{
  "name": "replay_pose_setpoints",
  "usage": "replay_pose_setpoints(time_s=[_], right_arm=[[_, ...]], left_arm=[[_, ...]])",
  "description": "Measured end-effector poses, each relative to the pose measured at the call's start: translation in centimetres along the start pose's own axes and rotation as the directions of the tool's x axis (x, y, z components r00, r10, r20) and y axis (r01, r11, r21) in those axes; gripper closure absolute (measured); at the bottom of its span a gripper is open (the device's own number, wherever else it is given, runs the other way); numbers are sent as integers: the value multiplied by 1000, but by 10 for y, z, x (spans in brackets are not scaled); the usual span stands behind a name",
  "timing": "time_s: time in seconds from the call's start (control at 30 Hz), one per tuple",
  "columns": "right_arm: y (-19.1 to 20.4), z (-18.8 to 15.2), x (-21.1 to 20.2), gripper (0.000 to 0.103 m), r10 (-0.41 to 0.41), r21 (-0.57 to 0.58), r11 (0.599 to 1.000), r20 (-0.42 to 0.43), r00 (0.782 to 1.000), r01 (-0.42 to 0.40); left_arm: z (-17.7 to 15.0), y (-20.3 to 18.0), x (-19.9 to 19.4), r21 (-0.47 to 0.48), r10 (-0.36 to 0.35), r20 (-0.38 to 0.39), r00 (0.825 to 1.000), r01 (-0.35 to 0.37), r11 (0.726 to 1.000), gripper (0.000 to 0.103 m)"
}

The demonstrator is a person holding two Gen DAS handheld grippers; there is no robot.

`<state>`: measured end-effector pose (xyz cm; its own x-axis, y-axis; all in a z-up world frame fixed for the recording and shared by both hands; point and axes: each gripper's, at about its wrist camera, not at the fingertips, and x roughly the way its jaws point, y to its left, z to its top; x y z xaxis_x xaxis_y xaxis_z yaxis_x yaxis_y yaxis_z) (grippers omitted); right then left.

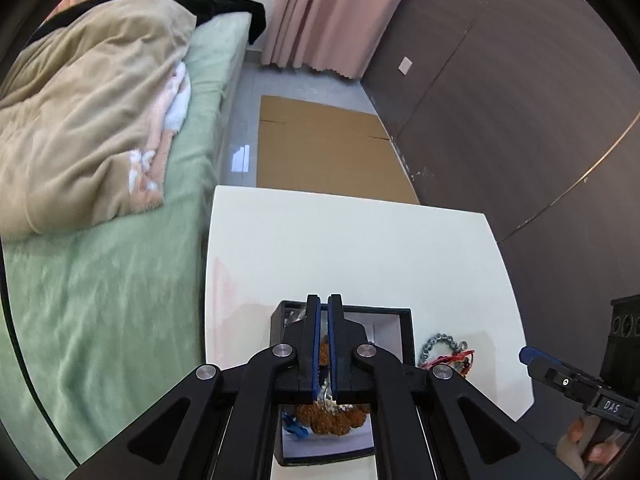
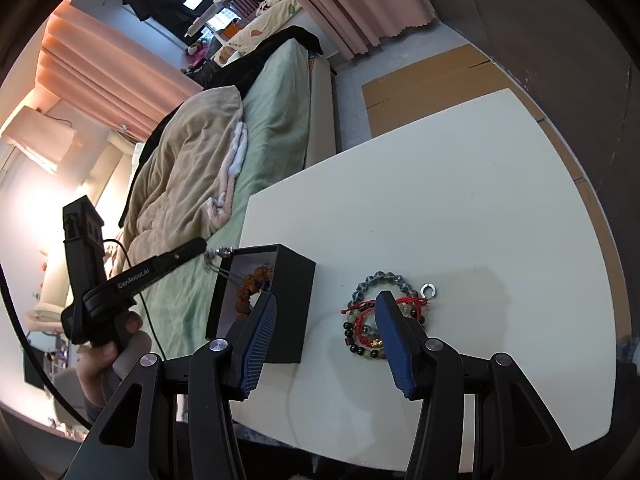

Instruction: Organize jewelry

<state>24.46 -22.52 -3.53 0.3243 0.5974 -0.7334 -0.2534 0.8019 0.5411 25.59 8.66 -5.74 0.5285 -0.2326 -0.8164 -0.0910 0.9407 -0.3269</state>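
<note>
I am looking at a table (image 2: pixel 460 208) standing beside a bed (image 2: pixel 280 120). A box (image 2: pixel 288 304) is sitting on the table's bed side, a beaded bracelet (image 2: pixel 250 286) lying inside it. More bracelets (image 2: pixel 372 316) are lying right of the box.

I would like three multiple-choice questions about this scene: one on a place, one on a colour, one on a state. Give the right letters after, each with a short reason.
1. Where does the pile of bracelets lie?
A. on the white table
B. on the bed
C. inside the box

2. What colour is the outside of the box?
A. white
B. black
C. red

3. How does the right gripper stand?
A. shut on a bracelet
B. open, holding nothing
C. shut on the box

Answers:
1. A: the bracelets lie on the tabletop, beside the box.
2. B: its outer walls are black.
3. B: its fingers are wide apart, with only bare table between them.
</note>
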Motion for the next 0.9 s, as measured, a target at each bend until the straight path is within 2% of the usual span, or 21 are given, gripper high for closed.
replay_pose_setpoints(time_s=[0.03,0.07,0.1,0.13,0.17,0.23,0.53,0.57,0.67,0.7,0.8,0.9], right_arm=[[0,-1,-1,51,-1,1,1000,2,1000,1],[0,-1,-1,51,-2,2,1000,2,1000,2],[0,-1,-2,51,-2,0,1000,2,1000,2],[-1,-2,-3,51,-4,0,1000,4,1000,4],[-2,-3,-5,51,-6,2,1000,7,1000,6],[-3,-4,-9,51,-10,6,1000,16,1000,9],[-20,-8,-25,50,-84,60,995,46,995,81],[-24,-8,-27,48,-86,72,994,45,995,83],[-31,-11,-34,20,-97,99,991,55,994,92],[-33,-12,-36,15,-101,106,990,60,993,95],[-41,-13,-41,10,-116,121,987,52,992,109],[-52,-15,-44,9,-122,154,981,38,992,115]], left_arm=[[0,0,-1,0,-5,-2,1000,5,1000,93],[-1,-1,-2,0,-7,-1,1000,7,1000,79],[-1,-1,-4,0,-10,4,1000,10,1000,70],[-3,-2,-8,-1,-13,19,1000,13,1000,52],[-4,-4,-12,0,-14,37,999,14,1000,43],[-6,-8,-17,10,-14,56,998,13,1000,41],[-20,-39,-15,75,-31,28,999,28,997,41],[-22,-46,-14,89,-35,25,999,33,995,41],[-26,-62,-9,117,-53,3,999,52,992,41],[-28,-67,-7,127,-53,-7,999,54,990,41],[-33,-81,1,153,-58,-30,998,62,986,41],[-39,-97,11,183,-65,-56,996,74,980,41]])
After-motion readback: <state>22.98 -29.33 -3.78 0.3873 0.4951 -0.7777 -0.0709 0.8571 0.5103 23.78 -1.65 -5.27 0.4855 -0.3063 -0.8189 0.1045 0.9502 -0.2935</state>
